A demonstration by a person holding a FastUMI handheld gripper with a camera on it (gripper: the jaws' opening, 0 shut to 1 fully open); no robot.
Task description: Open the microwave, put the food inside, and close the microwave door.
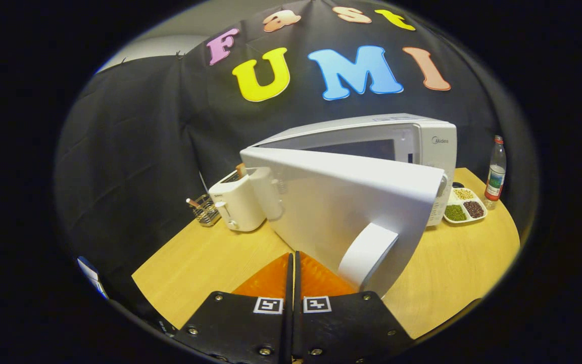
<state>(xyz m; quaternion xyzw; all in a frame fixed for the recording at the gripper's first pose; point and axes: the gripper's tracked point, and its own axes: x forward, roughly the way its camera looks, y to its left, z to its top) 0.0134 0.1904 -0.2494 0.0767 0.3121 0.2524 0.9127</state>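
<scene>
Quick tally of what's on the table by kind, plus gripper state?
Microwave, door swung open: 1
Toaster: 1
Wire basket: 1
Divided dish: 1
Bottle: 1
Total: 5
Gripper: fingers closed together, holding nothing, just short of the door.

One microwave (372, 151) (door ajar), one toaster (236, 202)

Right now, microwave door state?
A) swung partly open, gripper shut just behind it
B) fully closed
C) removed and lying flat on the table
A: the microwave door stands swung out from the microwave, with the gripper closed and empty just short of its handle.
</scene>
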